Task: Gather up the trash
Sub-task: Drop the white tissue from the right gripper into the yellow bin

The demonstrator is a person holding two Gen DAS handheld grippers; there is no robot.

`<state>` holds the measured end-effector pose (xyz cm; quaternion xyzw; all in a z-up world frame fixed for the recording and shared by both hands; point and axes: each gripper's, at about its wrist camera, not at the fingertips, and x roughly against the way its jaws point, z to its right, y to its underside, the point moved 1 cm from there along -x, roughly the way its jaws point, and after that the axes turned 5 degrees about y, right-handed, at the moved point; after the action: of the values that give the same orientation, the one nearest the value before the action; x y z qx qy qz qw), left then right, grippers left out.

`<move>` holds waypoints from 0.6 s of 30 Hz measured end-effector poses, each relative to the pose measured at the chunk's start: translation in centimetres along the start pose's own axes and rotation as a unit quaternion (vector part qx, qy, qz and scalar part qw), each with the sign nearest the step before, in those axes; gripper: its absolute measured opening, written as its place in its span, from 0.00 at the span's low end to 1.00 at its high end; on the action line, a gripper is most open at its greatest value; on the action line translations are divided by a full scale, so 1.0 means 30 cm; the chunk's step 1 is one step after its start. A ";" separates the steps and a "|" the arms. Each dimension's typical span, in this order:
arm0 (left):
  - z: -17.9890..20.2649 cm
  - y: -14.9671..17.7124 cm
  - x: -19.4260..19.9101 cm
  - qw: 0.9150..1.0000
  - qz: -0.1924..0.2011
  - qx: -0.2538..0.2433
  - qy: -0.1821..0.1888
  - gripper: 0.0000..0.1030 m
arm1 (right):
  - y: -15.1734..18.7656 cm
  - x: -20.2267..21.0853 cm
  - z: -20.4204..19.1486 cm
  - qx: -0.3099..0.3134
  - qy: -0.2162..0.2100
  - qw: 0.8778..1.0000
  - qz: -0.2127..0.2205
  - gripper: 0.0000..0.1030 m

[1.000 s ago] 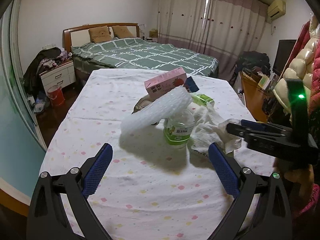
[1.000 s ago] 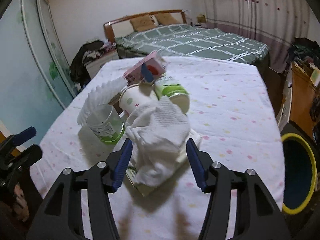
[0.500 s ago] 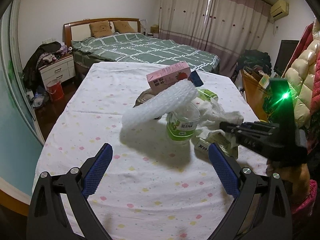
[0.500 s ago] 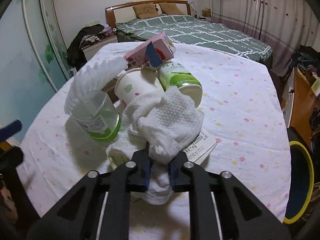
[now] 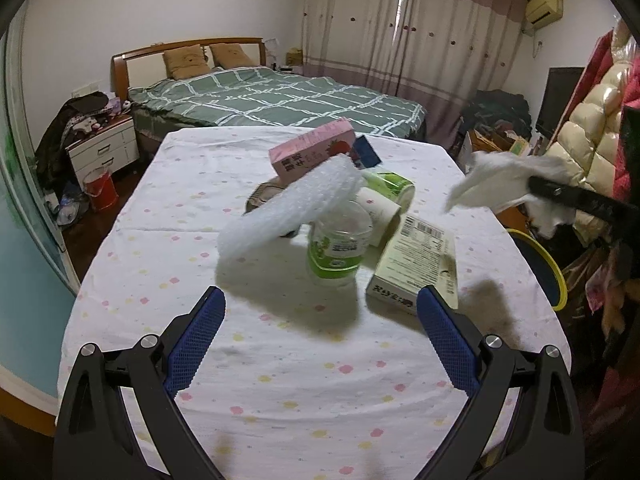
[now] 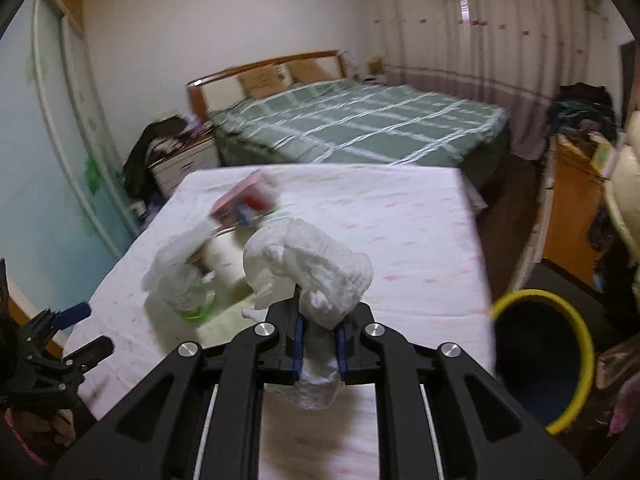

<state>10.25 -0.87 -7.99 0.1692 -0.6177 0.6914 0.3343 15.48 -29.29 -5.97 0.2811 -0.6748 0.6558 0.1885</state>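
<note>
Right tool: your jaws have just been closing and now pinch a crumpled white tissue between the blue pads; the wad bulges above the fingers and a tail hangs below them
Right tool, seen from the left: the tissue is up in the air off the surface, at the right edge, gripped by your black fingers
Left tool: wide, nothing between the blue pads; it hangs over the near part of the surface
Surface: covered with a white cloth dotted in pink and yellow
Trash pile: sits mid-surface, ahead of your left tool
Plastic bottle: clear with a green label, standing at the front of the pile
Foam netting: white sleeve leaning across the top of the bottle, sloping down to the left
Pale green box: lies flat just right of the bottle, barcode side up
Pink carton: propped at the back of the pile, tilted
Paper cups: two lying on their sides behind the bottle, one with a green print
Bin: dark with a yellow rim, on the floor beside the right side of the surface
Bed: green checked cover, beyond the surface
</note>
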 end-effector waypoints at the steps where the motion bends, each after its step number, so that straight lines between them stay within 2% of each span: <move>1: 0.005 0.001 -0.001 1.000 -0.001 -0.002 0.002 0.92 | 0.004 0.013 0.047 -0.009 0.015 1.000 0.002 0.12; 5: 0.045 0.001 -0.014 1.000 -0.006 -0.012 0.011 0.92 | 0.033 0.032 0.228 -0.054 0.066 0.996 -0.004 0.12; 10: 0.101 0.000 -0.044 0.999 -0.017 -0.029 0.020 0.92 | 0.109 0.019 0.449 -0.110 0.124 0.986 -0.026 0.12; 14: 0.147 -0.002 -0.072 0.998 -0.028 -0.041 0.028 0.92 | 0.189 -0.029 0.605 -0.148 0.160 0.974 -0.054 0.12; 18: 0.192 -0.006 -0.098 0.997 -0.038 -0.054 0.033 0.92 | 0.263 -0.097 0.708 -0.178 0.178 0.964 -0.082 0.13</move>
<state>11.46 -7.18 -8.71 0.1512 -0.6357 0.6493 0.3892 15.22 -50.11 -15.40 0.1757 -0.7108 0.5469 0.4058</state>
